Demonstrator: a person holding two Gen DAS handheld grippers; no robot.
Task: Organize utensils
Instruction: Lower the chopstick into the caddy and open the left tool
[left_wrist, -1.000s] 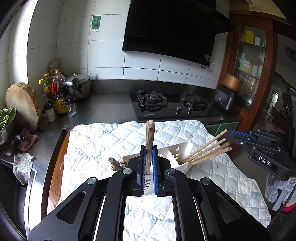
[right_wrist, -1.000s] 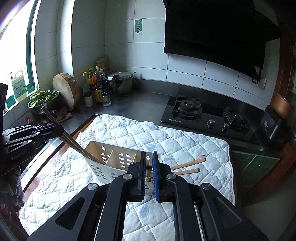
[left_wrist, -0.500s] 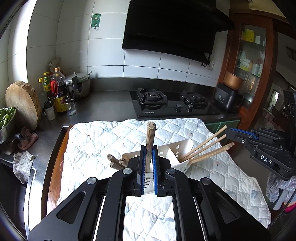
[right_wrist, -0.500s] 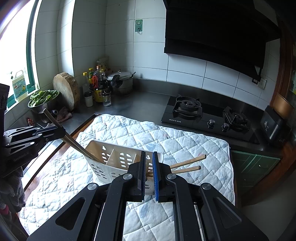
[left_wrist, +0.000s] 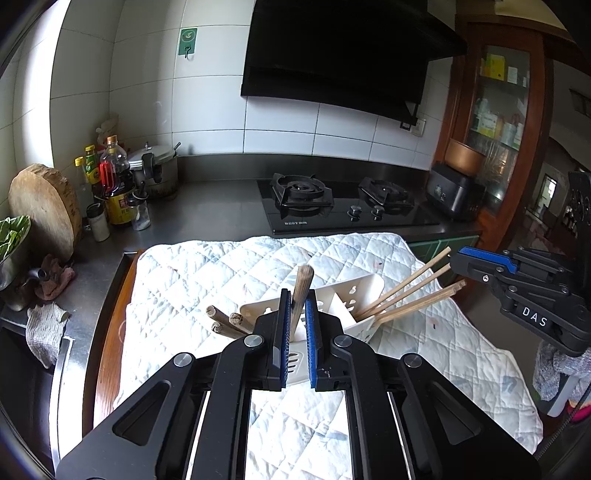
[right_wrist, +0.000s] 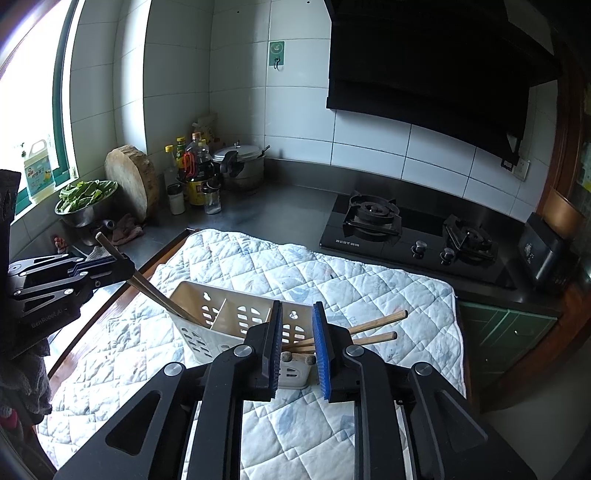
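Spreading apart, my left tongs (left_wrist: 295, 314) bracket one wooden-handled utensil (left_wrist: 301, 295) without pinching it; it leans in the white caddy (left_wrist: 354, 295) just ahead. My right tongs (right_wrist: 298, 328) gape open over the chopsticks (right_wrist: 369, 326), three counted, slanting beyond the caddy's far end. Three more handles (left_wrist: 225, 323) sit left.
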